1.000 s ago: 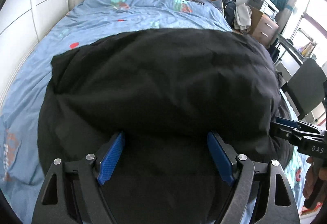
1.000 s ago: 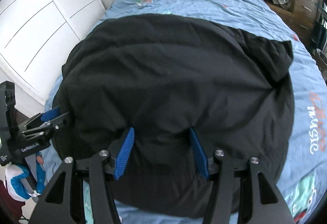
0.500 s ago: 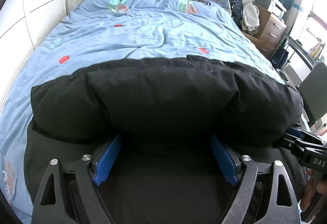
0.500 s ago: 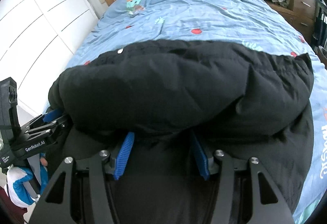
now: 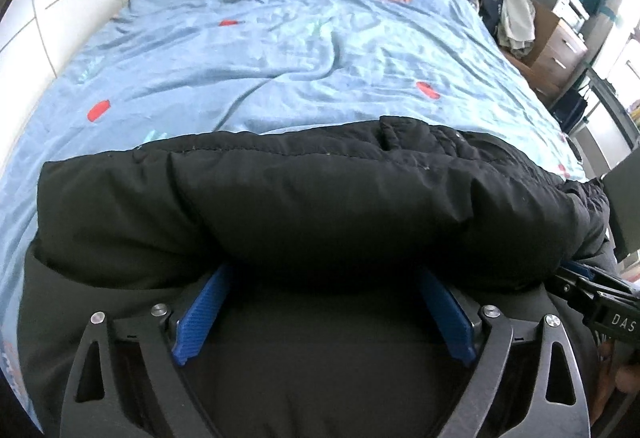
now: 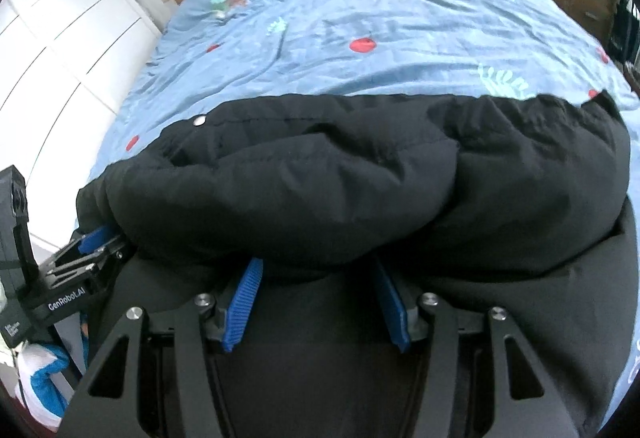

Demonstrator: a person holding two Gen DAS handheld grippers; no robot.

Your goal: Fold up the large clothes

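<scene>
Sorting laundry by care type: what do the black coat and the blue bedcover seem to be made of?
Black coat: looks like matte synthetic shell over padding; puffy, stitched seams, metal snap. Blue bedcover: seemingly soft printed cotton-like weave; fine creases, no shine.

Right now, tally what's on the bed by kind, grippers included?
Black padded jacket: 1
Blue printed duvet: 1
Grippers: 2, the left gripper and the right gripper, each with a jacket fold between its blue pads
Total: 4
</scene>
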